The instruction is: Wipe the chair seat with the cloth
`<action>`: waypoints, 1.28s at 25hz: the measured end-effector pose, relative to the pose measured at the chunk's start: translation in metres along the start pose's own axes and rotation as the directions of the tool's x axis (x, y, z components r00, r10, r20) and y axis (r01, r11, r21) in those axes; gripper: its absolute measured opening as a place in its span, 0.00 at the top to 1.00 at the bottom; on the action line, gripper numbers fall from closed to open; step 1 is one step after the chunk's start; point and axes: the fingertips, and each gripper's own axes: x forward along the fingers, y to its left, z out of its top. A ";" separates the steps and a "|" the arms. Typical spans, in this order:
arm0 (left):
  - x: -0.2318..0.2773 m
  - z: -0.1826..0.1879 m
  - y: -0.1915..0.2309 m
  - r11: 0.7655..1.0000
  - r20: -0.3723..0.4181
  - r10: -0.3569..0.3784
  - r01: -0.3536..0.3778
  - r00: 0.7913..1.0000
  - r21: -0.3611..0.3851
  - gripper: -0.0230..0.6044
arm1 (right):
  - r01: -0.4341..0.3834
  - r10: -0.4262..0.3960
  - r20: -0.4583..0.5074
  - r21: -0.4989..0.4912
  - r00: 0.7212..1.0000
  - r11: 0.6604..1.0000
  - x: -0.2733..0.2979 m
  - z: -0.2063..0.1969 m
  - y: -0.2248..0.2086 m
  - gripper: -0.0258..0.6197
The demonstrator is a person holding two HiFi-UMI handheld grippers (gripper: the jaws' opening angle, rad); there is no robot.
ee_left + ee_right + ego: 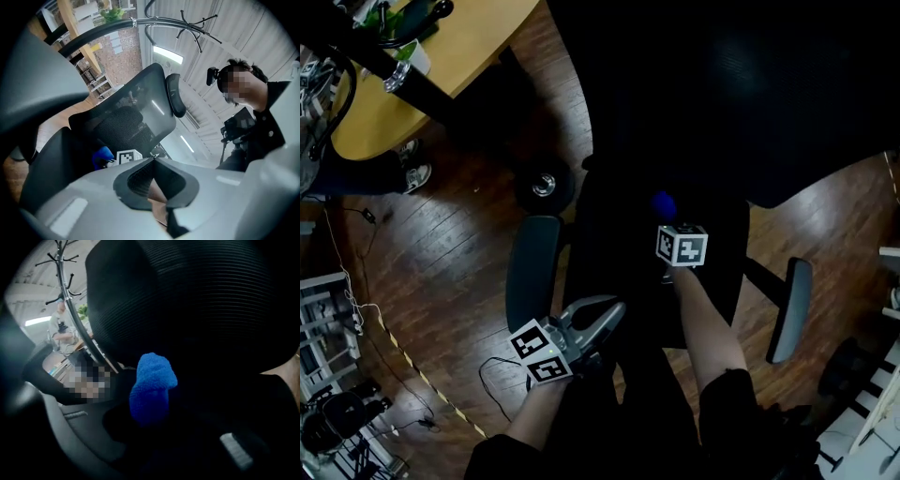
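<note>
A black office chair fills the head view, its dark seat (619, 258) between two armrests (532, 267) (789, 309). My right gripper (666, 217) hangs over the seat's middle, shut on a blue fluffy cloth (663, 203). In the right gripper view the cloth (152, 387) sticks up from the jaws, in front of the mesh backrest (197, 296). My left gripper (614, 311) sits near the seat's front left corner, shut with nothing in it. Its grey jaws meet at the tips in the left gripper view (153, 159), pointing at the backrest (126, 117).
A wooden table (459, 47) stands at the upper left over a dark wood floor. A chair-base caster (544, 185), a shoe (414, 173), cables and striped tape (412, 370) lie to the left. A coat rack (70, 296) rises behind the chair.
</note>
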 end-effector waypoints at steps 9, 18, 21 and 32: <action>-0.011 0.005 0.006 1.000 0.031 0.006 -0.006 1.000 0.002 0.98 | -0.164 0.153 -0.080 -0.144 0.985 0.976 0.061 -0.019 0.136 0.90; -0.010 0.001 0.005 1.000 0.005 0.009 -0.009 1.000 0.022 0.98 | -0.049 0.042 -0.058 -0.118 0.997 0.992 0.030 -0.036 0.054 0.90; -0.008 -0.003 0.008 1.000 -0.016 0.009 -0.008 1.000 0.021 0.98 | 0.027 -0.033 -0.051 -0.099 0.998 0.995 0.011 -0.041 0.010 0.90; 0.004 -0.017 0.003 1.000 -0.061 -0.002 0.003 0.998 0.013 0.98 | 0.355 -0.353 -0.061 0.018 0.934 0.935 -0.118 -0.074 -0.156 0.90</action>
